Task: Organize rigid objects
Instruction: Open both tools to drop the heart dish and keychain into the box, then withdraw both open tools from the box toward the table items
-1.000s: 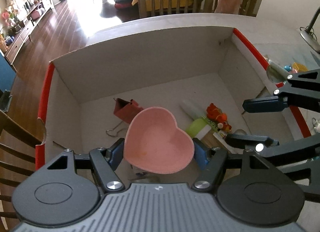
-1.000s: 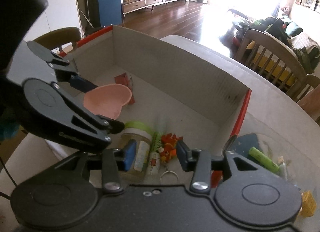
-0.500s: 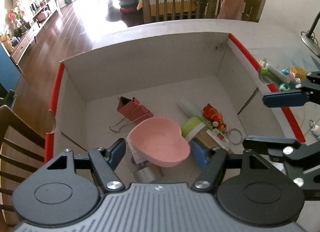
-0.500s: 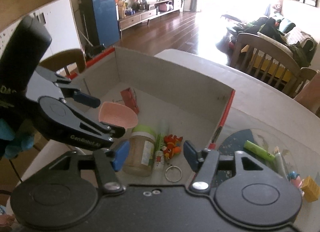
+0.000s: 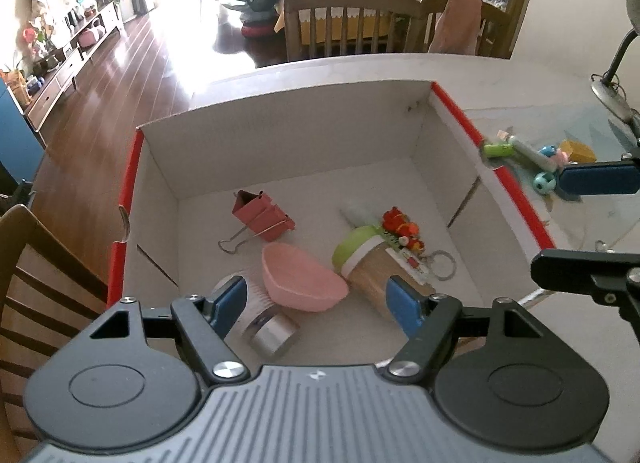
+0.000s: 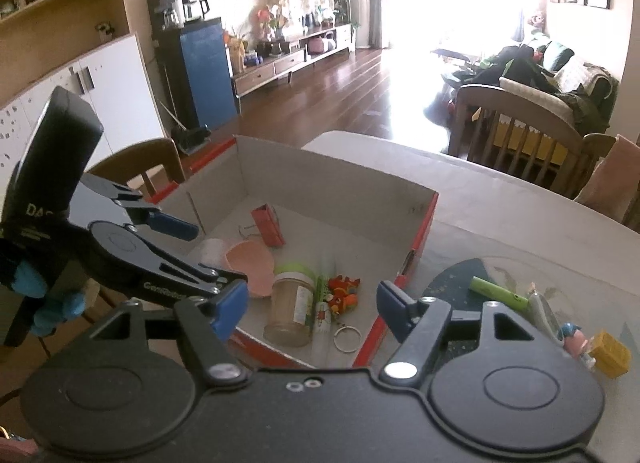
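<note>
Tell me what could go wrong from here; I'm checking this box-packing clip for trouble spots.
The pink heart-shaped dish lies tilted against the silver-capped container, so it may rock or slide. More drops could knock the jar lying on its side and set it rolling. The open right gripper hovers close to the open left gripper; they might bump.

Left gripper [image 6: 192, 247] body reads "GenRobot" partly, handle shows "DA…"; jar [image 6: 290, 303] label illegible.

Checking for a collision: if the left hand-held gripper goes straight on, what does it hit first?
Probably the pink heart-shaped dish in the box, centred between the left hand-held gripper fingers; depth is uncertain.
</note>
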A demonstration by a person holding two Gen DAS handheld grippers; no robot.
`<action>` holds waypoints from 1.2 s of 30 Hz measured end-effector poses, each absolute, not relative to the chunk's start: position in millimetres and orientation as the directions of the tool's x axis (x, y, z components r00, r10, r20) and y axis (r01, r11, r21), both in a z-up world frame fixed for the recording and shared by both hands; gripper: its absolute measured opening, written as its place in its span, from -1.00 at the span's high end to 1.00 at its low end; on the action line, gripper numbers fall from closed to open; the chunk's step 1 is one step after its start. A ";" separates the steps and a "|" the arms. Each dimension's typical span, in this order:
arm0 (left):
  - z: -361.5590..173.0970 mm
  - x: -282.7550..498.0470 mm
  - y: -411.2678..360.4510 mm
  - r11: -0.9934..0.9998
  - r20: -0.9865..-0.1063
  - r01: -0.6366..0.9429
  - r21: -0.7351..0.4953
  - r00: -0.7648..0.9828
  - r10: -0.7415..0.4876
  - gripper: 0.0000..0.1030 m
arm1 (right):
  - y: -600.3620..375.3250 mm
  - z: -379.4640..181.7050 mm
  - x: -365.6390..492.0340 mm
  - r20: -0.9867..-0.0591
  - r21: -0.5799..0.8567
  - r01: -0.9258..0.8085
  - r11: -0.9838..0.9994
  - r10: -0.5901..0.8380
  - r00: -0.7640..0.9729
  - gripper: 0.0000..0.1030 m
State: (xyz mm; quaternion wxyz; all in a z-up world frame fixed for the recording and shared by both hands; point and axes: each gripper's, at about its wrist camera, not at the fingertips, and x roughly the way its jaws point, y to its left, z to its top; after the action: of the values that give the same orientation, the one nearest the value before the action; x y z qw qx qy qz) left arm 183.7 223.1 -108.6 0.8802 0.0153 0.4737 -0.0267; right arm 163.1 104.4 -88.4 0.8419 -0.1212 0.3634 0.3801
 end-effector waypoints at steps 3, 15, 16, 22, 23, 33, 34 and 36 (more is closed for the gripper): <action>-98.8 177.6 218.6 0.998 -0.826 0.068 -0.008 0.561 -0.045 -0.50 | 95.1 -80.2 158.4 -0.685 0.079 -0.725 0.684 0.566 0.459 -0.52; -52.8 156.3 190.0 0.994 -0.761 0.104 -0.039 0.641 -0.097 -0.62 | 50.2 -64.3 141.7 -0.617 0.126 -0.677 0.725 0.592 0.519 -0.79; -50.1 155.3 187.0 0.993 -0.756 0.105 -0.045 0.646 -0.102 -0.64 | 45.8 -63.5 139.6 -0.608 0.122 -0.673 0.729 0.591 0.530 -0.81; -38.8 154.6 167.1 0.993 -0.734 0.104 -0.058 0.669 -0.113 -0.74 | 15.5 -66.0 130.2 -0.563 0.141 -0.634 0.761 0.588 0.581 -0.93; -37.5 154.7 163.3 0.992 -0.731 0.107 -0.061 0.672 -0.118 -0.76 | 9.0 -66.8 129.4 -0.560 0.148 -0.625 0.766 0.586 0.585 -0.94; -41.0 155.4 116.9 0.986 -0.717 0.140 -0.086 0.679 -0.159 -0.77 | -55.8 -96.5 127.7 -0.587 0.164 -0.532 0.830 0.516 0.624 -0.99; -42.6 156.5 110.8 0.985 -0.717 0.144 -0.092 0.677 -0.166 -0.77 | -60.6 -99.3 127.8 -0.592 0.160 -0.524 0.836 0.506 0.627 -0.99; -46.1 160.0 98.0 0.982 -0.722 0.155 -0.106 0.668 -0.183 -0.77 | -72.8 -107.0 128.7 -0.610 0.162 -0.510 0.845 0.492 0.621 -0.99</action>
State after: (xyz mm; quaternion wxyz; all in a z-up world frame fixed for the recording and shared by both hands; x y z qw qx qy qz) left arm 160.0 98.0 -46.1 0.9129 -0.0178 0.3971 -0.0925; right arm 128.7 -72.8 -107.0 0.9002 -0.0133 0.3347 0.2783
